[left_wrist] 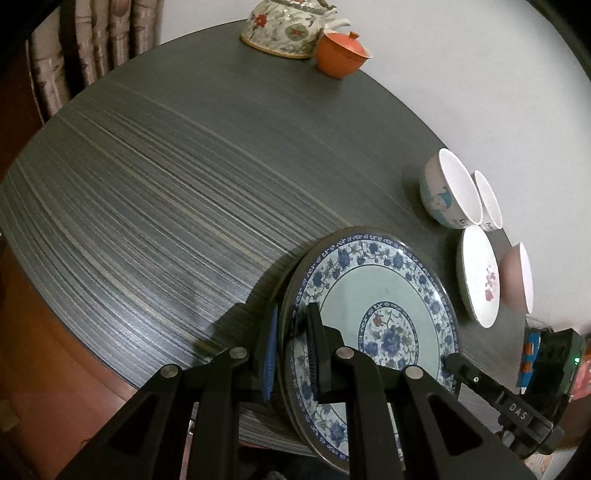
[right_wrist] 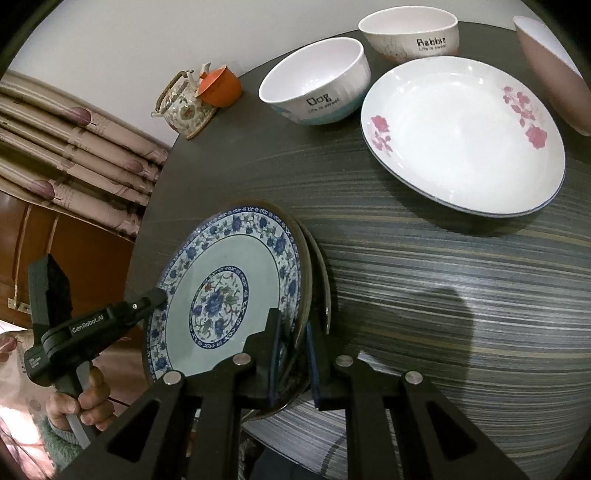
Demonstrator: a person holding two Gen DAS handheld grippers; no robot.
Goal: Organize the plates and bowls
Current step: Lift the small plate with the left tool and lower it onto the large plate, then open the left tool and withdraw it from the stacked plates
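A blue-and-white floral plate [left_wrist: 384,295] [right_wrist: 229,273] hangs between both grippers just over the near part of the dark striped table [left_wrist: 166,184]. My left gripper [left_wrist: 291,347] is shut on one side of its rim, and it appears in the right wrist view [right_wrist: 157,297] with a hand on its handle. My right gripper [right_wrist: 294,354] is shut on the opposite side of the rim, and its tip shows in the left wrist view [left_wrist: 452,363]. A second dark rim shows just behind the plate's edge in the right wrist view.
Near the table's far side stand a white plate with pink flowers [right_wrist: 461,136], a "Dog" bowl [right_wrist: 317,85], a "Rabbit" bowl [right_wrist: 410,33] and a pink bowl [right_wrist: 554,66]. A floral teapot [right_wrist: 184,107] and an orange lidded cup [right_wrist: 219,86] sit farther off. Curtains [right_wrist: 74,147] hang beyond the edge.
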